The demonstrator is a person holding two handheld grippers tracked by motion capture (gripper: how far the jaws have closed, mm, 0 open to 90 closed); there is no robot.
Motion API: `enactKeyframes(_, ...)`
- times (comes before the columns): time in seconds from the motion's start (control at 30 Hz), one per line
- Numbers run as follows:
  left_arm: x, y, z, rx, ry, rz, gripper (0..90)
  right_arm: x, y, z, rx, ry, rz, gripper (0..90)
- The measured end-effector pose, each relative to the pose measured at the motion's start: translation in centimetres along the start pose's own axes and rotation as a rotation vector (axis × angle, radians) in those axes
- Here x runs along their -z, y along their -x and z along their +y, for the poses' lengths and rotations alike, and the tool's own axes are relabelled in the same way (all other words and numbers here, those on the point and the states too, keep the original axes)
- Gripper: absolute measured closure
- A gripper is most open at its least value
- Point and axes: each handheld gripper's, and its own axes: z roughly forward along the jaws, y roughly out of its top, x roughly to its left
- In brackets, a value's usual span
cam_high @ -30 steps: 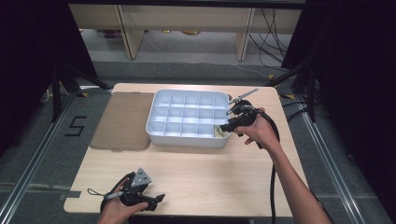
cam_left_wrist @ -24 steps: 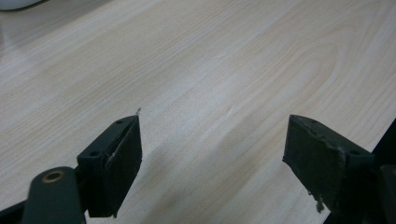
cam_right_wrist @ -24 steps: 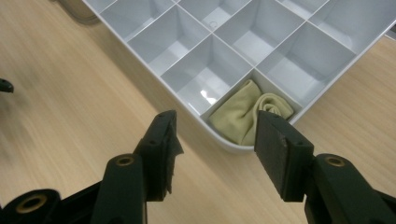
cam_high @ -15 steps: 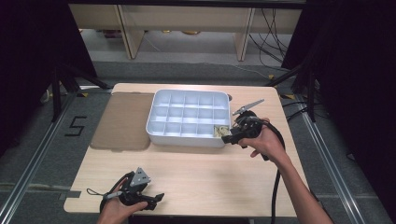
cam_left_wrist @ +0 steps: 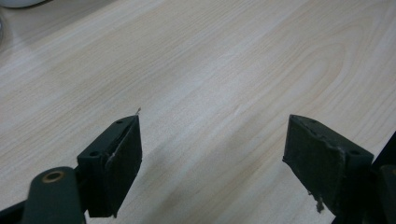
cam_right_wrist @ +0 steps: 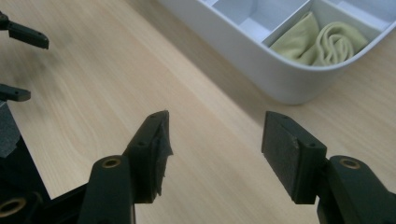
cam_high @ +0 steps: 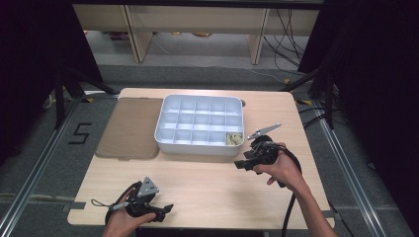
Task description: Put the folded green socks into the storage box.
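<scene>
**Folded cloth sits in the tray's corner cell, both grippers empty**

The cloth (cam_right_wrist: 322,39) is pale yellow-green, soft and bunched into rounded folds. It lies in the corner compartment of the white tray (cam_high: 165,133), the cell at the near right as the high view shows it, and fills that cell from wall to wall without rising above the rim.

The tray is a shallow white box divided into a grid of small cells. It stands in the middle of a light wooden table (cam_high: 207,187). A flat brown mat (cam_high: 131,126) lies on the table touching the tray's left side. The tray's rounded white wall stands between the cloth and the right gripper.

The right gripper (cam_high: 247,163) hovers over bare wood just outside the tray's near right corner, near the cloth but apart from it. Its jaws have just been opening, and they stand spread with nothing between them. In the right gripper view the cloth lies ahead and to the right of the jaws.

The left gripper (cam_high: 165,210) rests low at the table's near edge, well apart from tray and cloth, its jaws wide apart over bare wood and empty.
</scene>
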Motion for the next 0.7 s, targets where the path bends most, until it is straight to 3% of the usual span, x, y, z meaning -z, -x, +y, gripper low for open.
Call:
enactKeyframes(0.13,-0.1,0.0,-0.1,0.019,0.003,-0.004,18.5,-0.3,-0.3,-0.6,0.008,0.0,-0.01,41.5)
enactKeyframes(0.2,-0.1,0.0,-0.1,0.026,0.009,0.007,18.5,-0.4,-0.8,-1.0,-0.017,-0.006,0.008,40.9)
enactKeyframes(0.23,0.0,0.0,-0.1,0.014,0.0,-0.003,18.6,-0.4,-0.7,-1.2,0.006,-0.009,0.014,40.1)
enactKeyframes(0.3,-0.1,0.0,-0.1,0.02,0.001,-0.008,18.5,-0.5,-0.9,-1.6,0.011,-0.007,0.021,39.5)
enactKeyframes(0.33,-0.2,0.0,-0.1,0.021,0.002,0.002,18.5,-0.6,-1.1,-1.8,-0.009,-0.007,0.019,39.5)
enactKeyframes(0.4,-0.1,-0.1,0.0,-0.003,0.0,0.002,18.5,-0.6,-1.0,-2.1,0.008,-0.016,0.027,38.9)
enactKeyframes(0.47,-0.1,-0.1,-0.1,-0.004,0.0,0.003,18.5,-0.8,-1.2,-2.5,-0.016,-0.02,0.028,38.5)
enactKeyframes(0.53,-0.2,0.0,-0.1,0.017,-0.001,0.001,18.5,-0.8,-1.2,-2.9,-0.004,-0.014,0.035,37.5)
enactKeyframes(0.7,-0.2,0.0,-0.2,0.012,-0.001,0.002,18.5,-1.1,-1.4,-3.4,-0.011,-0.02,0.033,37.2)
